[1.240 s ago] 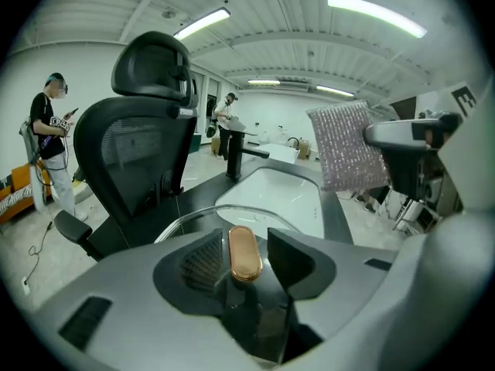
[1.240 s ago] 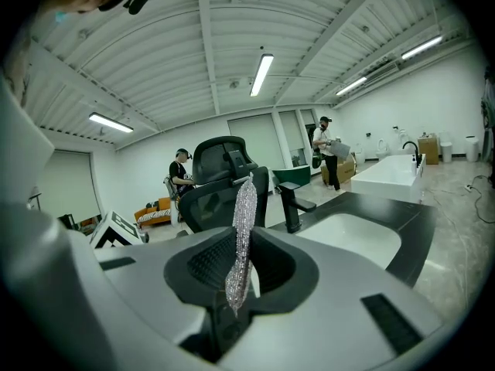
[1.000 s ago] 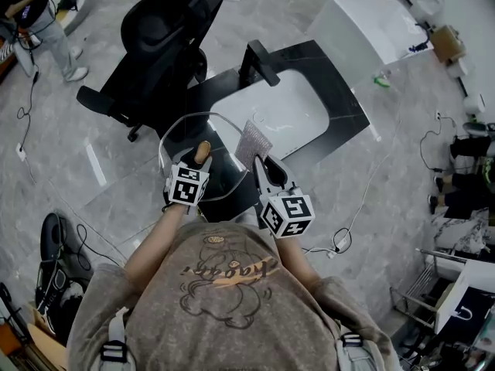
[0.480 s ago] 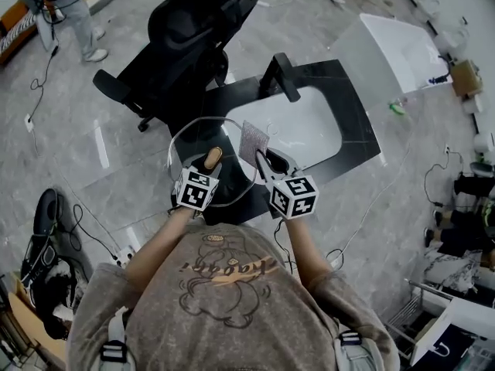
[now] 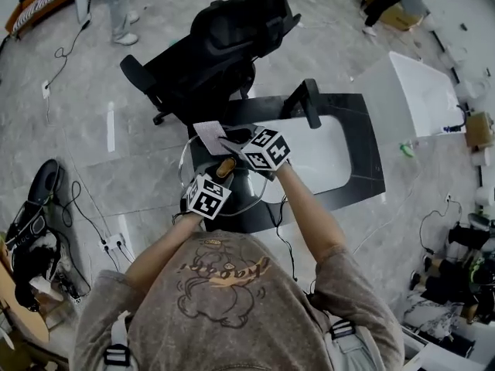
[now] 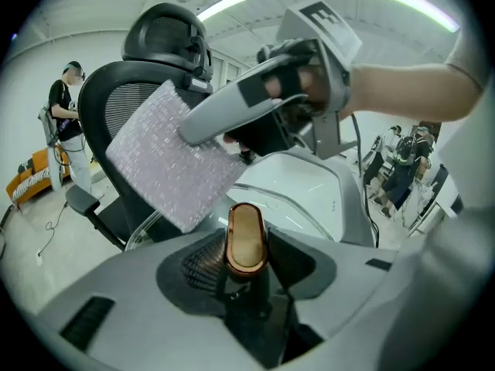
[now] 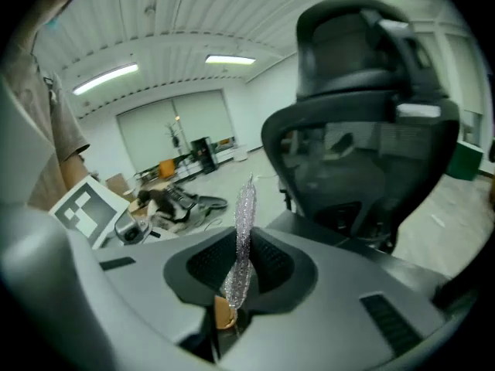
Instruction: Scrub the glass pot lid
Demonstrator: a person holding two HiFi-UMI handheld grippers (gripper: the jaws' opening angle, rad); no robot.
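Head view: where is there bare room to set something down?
The white sink basin looks bare, between the black faucet and the black counter's right rim. Crowded at left: round glass pot lid, silvery scrub cloth, left gripper, right gripper.

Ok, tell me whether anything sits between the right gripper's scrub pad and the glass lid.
Nothing visible does. The left gripper is shut on the knob, and the scrub pad in the right gripper hangs over the glass lid beyond that knob, with only open air between. Contact cannot be told.
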